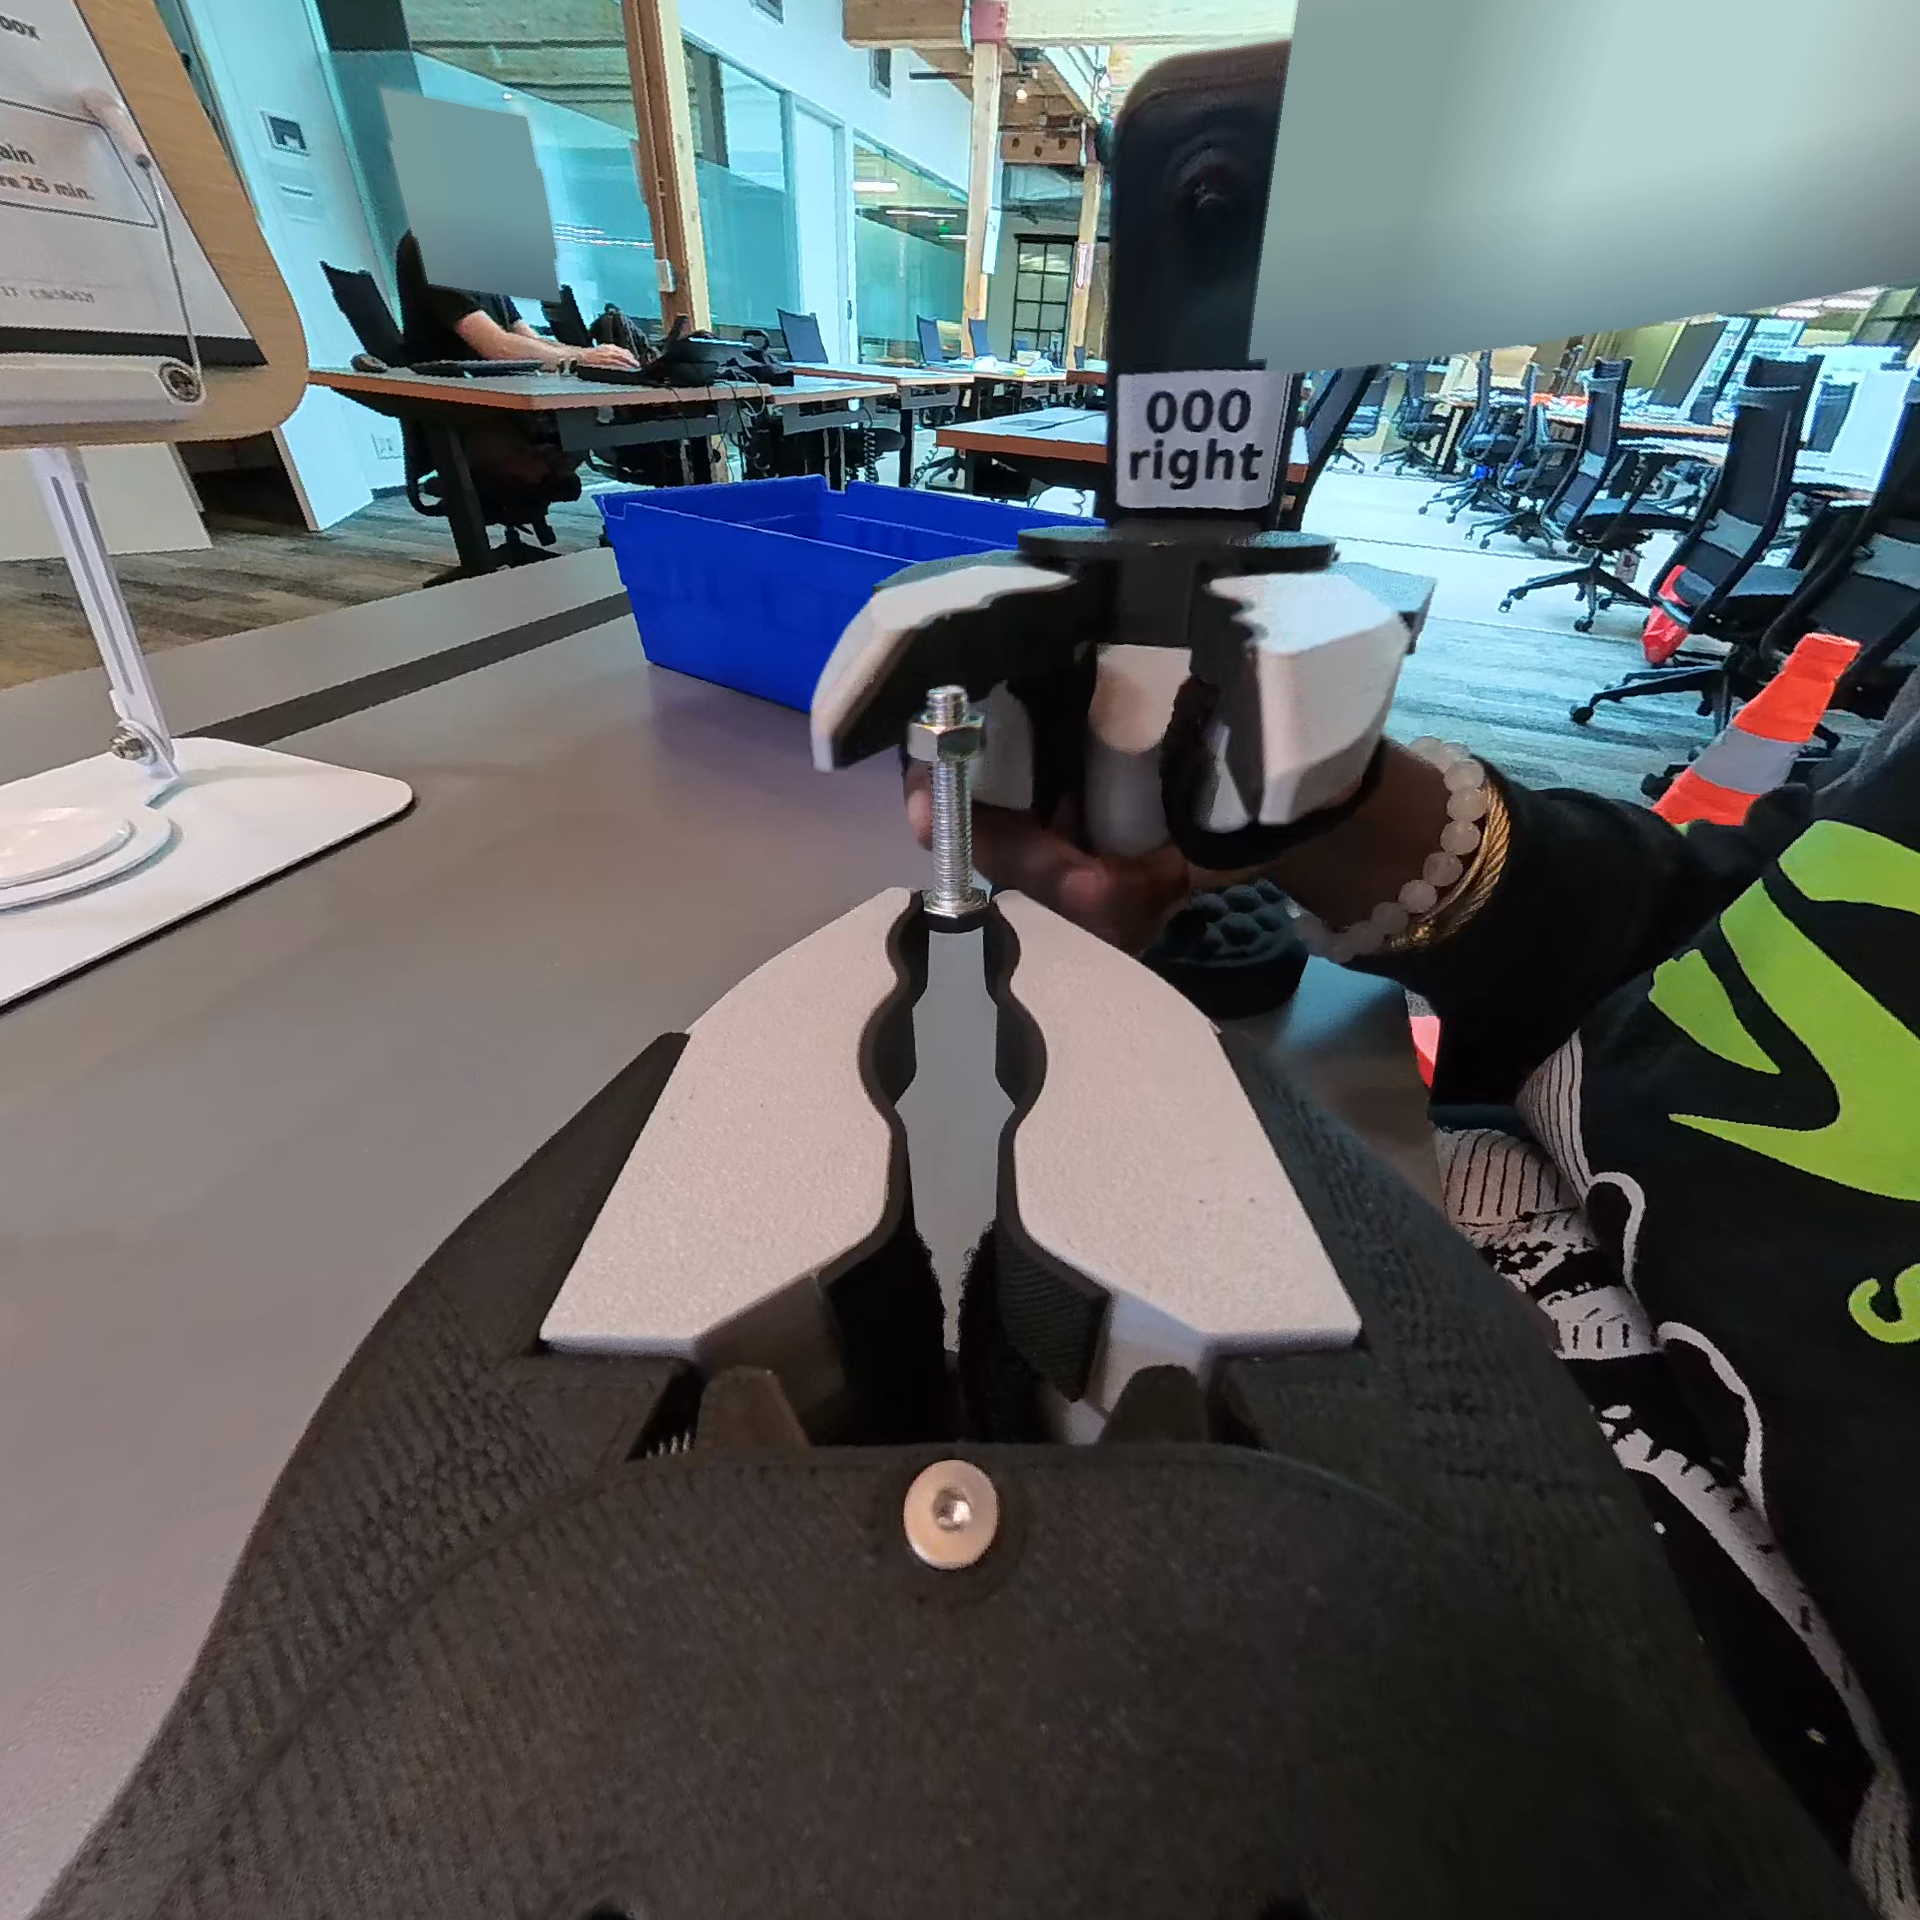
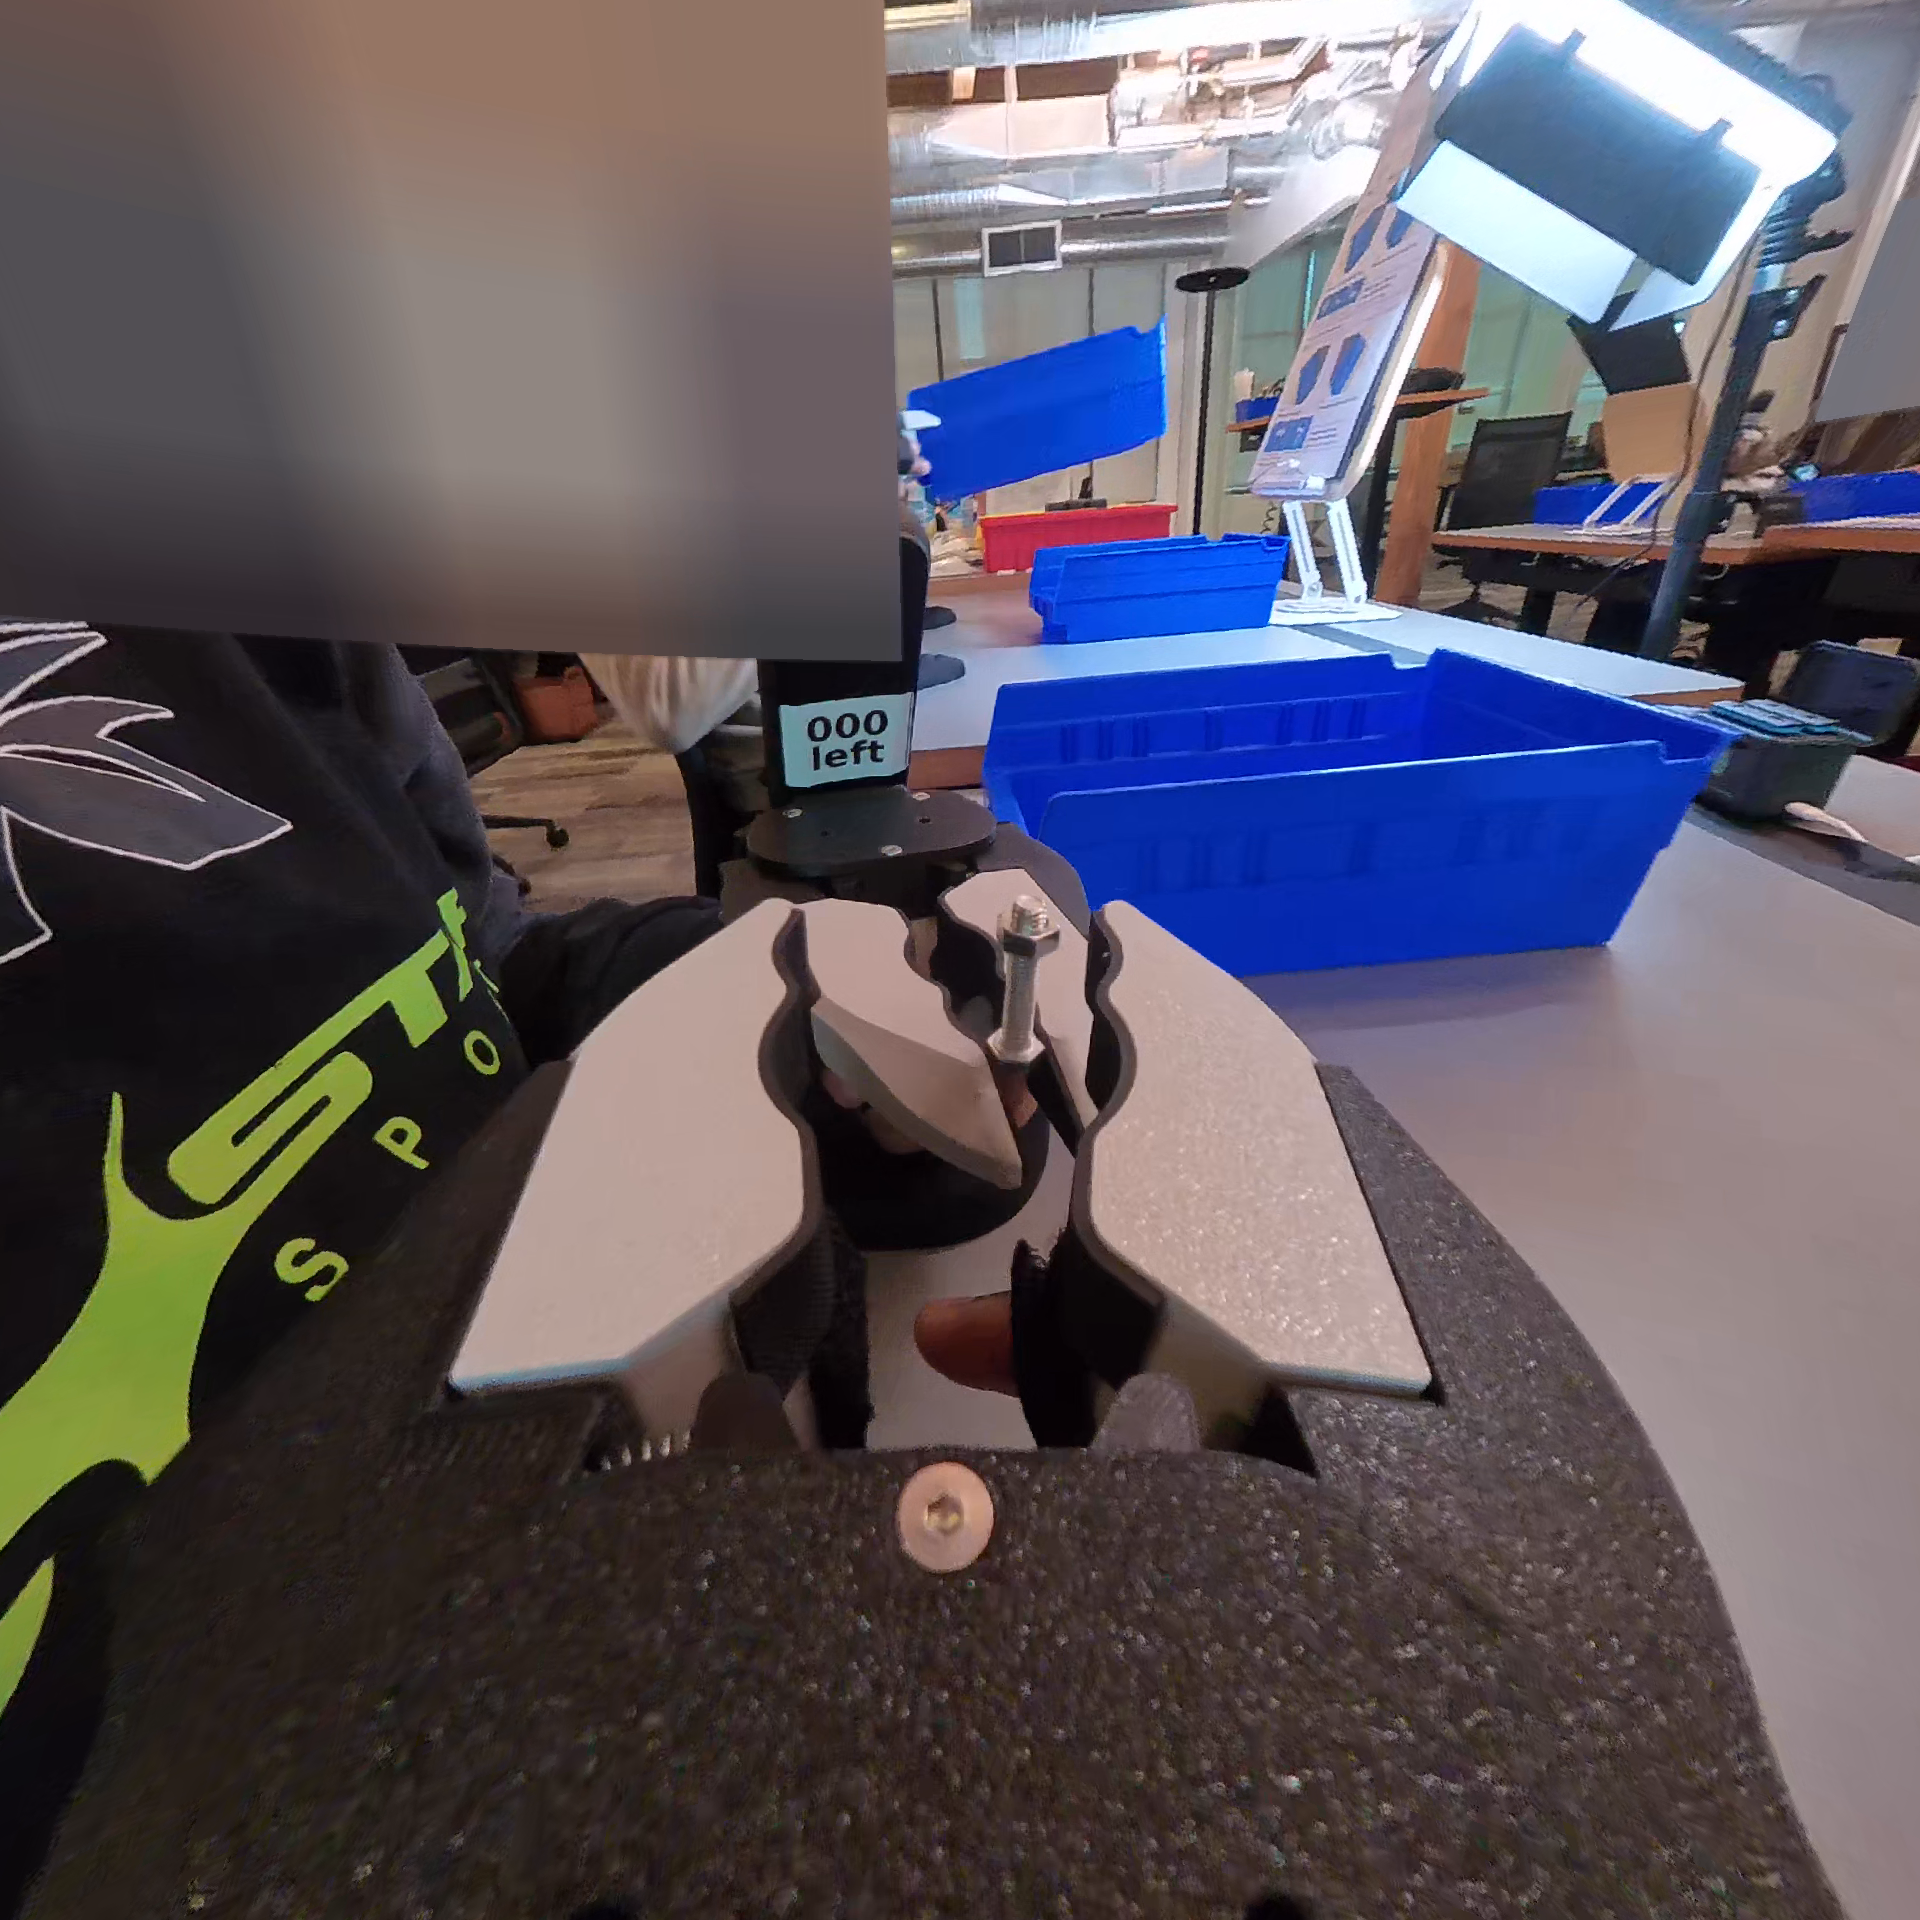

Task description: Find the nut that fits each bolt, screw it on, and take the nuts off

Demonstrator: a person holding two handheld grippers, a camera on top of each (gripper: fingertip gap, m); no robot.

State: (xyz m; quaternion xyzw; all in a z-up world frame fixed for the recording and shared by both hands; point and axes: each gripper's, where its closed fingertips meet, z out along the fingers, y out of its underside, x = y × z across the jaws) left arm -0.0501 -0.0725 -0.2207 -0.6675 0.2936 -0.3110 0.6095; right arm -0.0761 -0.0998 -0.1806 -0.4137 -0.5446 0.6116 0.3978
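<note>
1. Left hand-held gripper (image 1: pixel 954 912): nearly closed, tips pinching the head at the bottom of the bolt (image 1: pixel 951 805).
2. Bolt: standing upright in the air above the grey worktop (image 1: pixel 436 1039), silver, with thread showing.
3. Nut (image 1: pixel 940 741): silver, high on the bolt, just under the top end.
4. Right hand-held gripper (image 2: pixel 940 935): jaws apart, not squeezing; one finger (image 1: pixel 883 675) close beside the nut, cannot tell if touching.
5. In the right wrist view, bolt (image 2: pixel 1020 982) and nut (image 2: pixel 1027 925) seen between the spread jaws, nearer the right one.
6. Blue bin (image 1: pixel 748 582): on the worktop, behind the bolt.
7. White stand (image 1: pixel 156 821): on the worktop, far left.
</note>
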